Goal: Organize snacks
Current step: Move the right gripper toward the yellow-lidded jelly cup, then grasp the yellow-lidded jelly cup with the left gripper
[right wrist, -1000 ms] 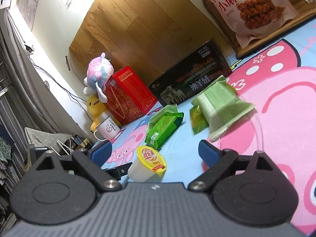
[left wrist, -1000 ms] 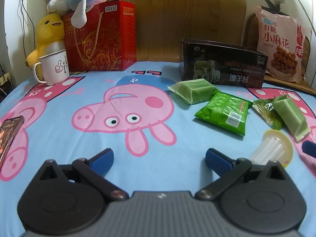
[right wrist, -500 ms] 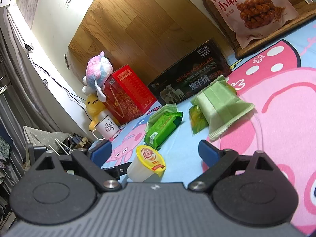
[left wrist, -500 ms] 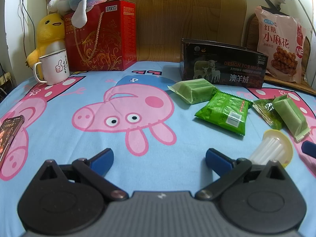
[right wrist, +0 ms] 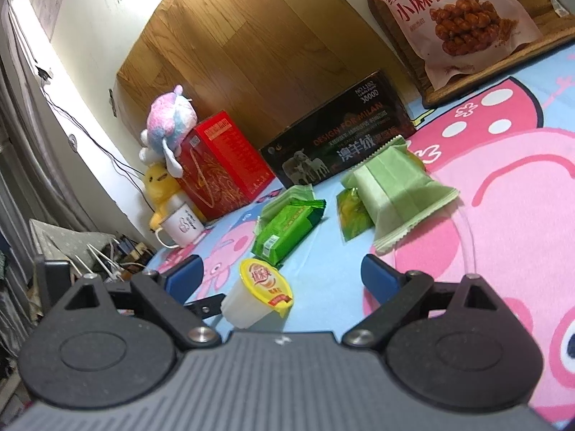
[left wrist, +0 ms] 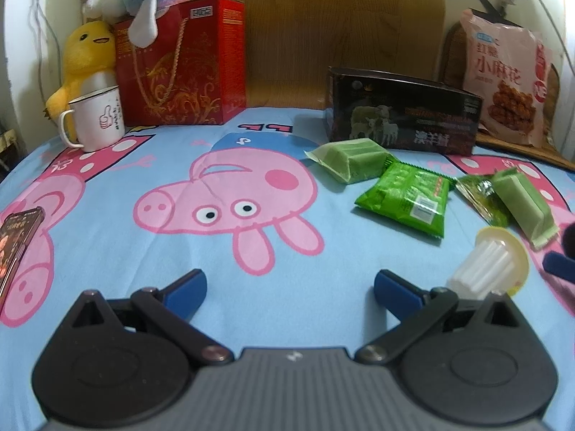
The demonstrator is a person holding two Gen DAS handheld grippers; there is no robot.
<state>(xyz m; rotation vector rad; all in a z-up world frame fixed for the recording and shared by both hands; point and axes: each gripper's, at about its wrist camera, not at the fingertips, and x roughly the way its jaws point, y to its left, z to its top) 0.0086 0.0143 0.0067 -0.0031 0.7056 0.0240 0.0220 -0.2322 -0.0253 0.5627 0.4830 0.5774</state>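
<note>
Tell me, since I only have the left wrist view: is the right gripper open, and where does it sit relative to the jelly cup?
Observer: It is open. In the right wrist view the right gripper has its jaws spread wide and holds nothing.
Operator: And the cup?
Observer: The jelly cup lies tipped over on the sheet just ahead of that gripper. It sits in the gap between the two fingers, nearer the one on the picture's left.
Operator: I only see its ribbed underside. What is on top?
Observer: A yellow foil lid with a brown and red print, turned toward the right wrist camera.
</note>
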